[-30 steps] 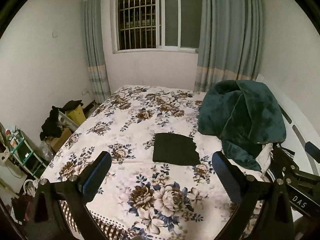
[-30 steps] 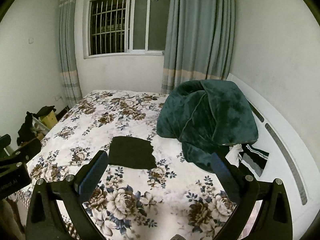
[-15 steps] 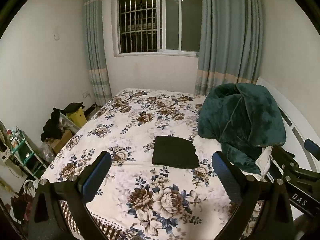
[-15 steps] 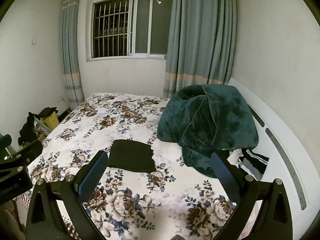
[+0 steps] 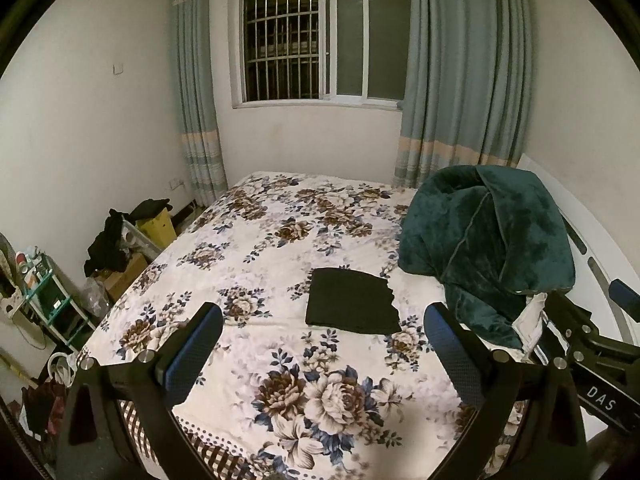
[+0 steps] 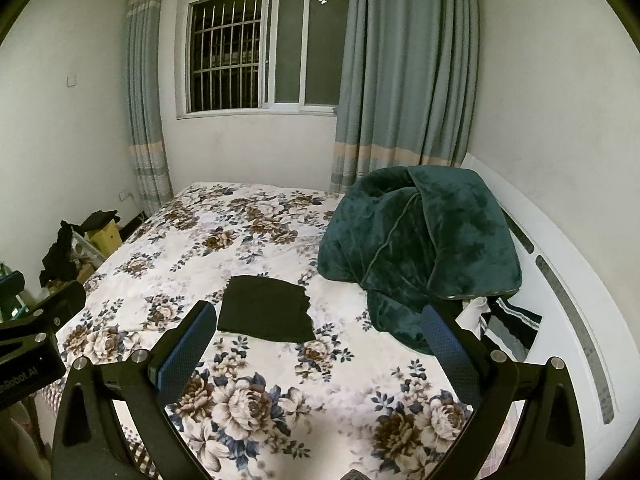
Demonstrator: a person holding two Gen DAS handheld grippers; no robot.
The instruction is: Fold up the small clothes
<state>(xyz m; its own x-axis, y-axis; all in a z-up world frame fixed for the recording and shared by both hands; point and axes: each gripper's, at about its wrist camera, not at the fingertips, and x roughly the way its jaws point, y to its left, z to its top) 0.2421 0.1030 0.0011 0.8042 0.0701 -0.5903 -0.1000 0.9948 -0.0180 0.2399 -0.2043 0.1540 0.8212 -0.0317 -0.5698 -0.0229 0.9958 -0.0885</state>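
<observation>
A dark garment (image 5: pixel 352 306), folded into a flat rectangle, is seen mid-bed (image 5: pixel 256 248), at 9 o'clock from a green blanket (image 5: pixel 488 236); both the left hand-held gripper (image 5: pixel 322 344) and right hand-held gripper (image 6: pixel 316 340) are held spread, empty.

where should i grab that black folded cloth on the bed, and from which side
Probably the black folded cloth is best taken by its near corners, coming in low from the foot of the bed. It lies flat with a straight near edge facing both open grippers, the left gripper and right gripper. The far right edge looks jagged and sits closer to the green blanket.
</observation>
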